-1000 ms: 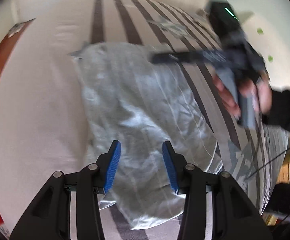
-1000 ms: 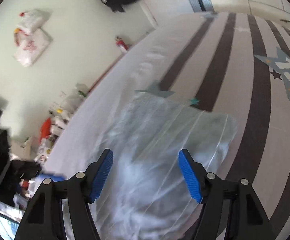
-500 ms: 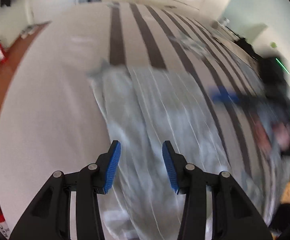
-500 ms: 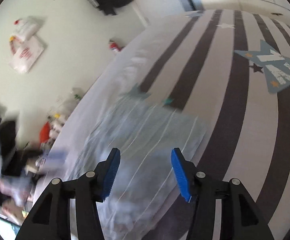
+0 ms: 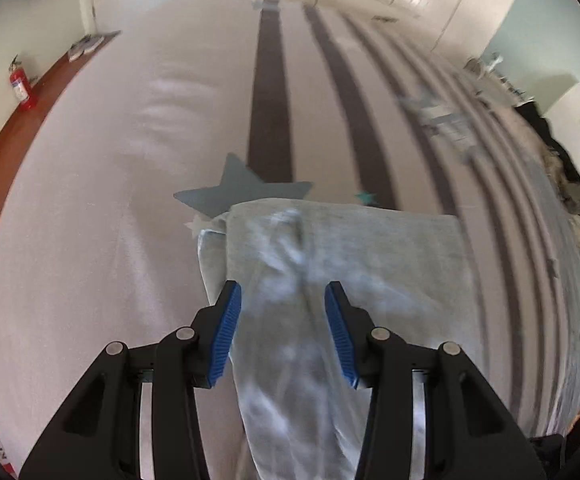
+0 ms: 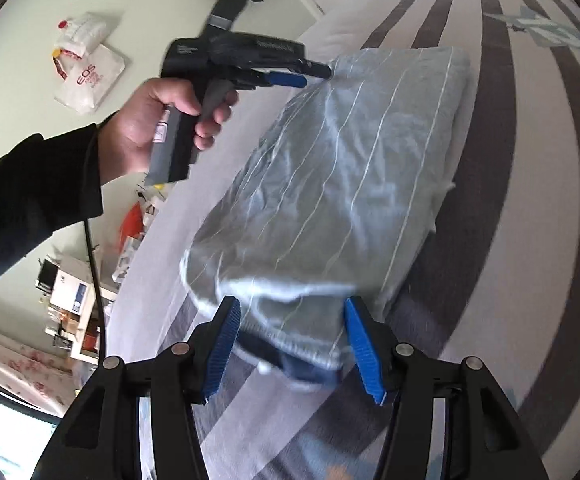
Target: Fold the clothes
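Observation:
A light grey garment (image 5: 369, 248) with thin white stripes lies folded in a rough rectangle on the striped bed (image 5: 90, 200). My left gripper (image 5: 284, 320) hovers over its left part with the jaws open; cloth shows below the gap and the pads do not press it. In the right wrist view a hand (image 6: 150, 120) in a dark sleeve holds that left gripper (image 6: 317, 70) at the garment's (image 6: 349, 152) far corner. My right gripper (image 6: 291, 340) stands open around the garment's near rolled edge, with small gaps beside both pads.
The bed (image 6: 529, 200) has dark stripes and a grey star print (image 5: 230, 192). A red fire extinguisher (image 5: 20, 86) stands by the left wall. Dark clothes (image 5: 561, 168) are heaped at the bed's right edge. Plastic bags (image 6: 86, 64) and clutter (image 6: 82, 292) lie on the floor.
My right gripper has pulled back to the garment's near edge and its jaws have narrowed. My left gripper has moved forward over the garment toward its far end.

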A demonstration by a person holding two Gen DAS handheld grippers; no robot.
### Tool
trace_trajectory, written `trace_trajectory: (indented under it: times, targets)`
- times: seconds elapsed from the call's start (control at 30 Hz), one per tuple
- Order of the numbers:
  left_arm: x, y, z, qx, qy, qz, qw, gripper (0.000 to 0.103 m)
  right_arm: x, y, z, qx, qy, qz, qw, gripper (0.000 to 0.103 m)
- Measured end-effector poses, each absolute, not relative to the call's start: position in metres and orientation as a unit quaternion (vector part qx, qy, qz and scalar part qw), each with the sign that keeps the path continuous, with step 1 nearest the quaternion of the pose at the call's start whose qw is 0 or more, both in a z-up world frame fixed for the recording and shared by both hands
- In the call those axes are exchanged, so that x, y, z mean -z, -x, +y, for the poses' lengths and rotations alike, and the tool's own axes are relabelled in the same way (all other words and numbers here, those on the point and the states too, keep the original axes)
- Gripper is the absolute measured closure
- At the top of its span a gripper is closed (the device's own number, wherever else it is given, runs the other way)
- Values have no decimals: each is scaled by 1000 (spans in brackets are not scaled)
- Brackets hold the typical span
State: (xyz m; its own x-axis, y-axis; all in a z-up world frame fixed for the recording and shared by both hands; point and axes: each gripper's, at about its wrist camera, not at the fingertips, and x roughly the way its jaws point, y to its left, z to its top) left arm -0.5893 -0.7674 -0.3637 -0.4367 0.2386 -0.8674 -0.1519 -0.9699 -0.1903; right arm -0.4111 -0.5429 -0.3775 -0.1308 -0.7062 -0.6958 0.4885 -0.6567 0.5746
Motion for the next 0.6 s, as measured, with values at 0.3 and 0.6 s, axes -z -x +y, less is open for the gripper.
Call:
trace_trajectory:
  times: [0.3,0.6]
  targets:
    - [340,490,-789,-832,524,-85,157,62,397,391,-548,723,-557,-112,393,50]
    - [383,418,-802,-802,585,-10,120,62,381,364,-547,712,-559,-107,412,50]
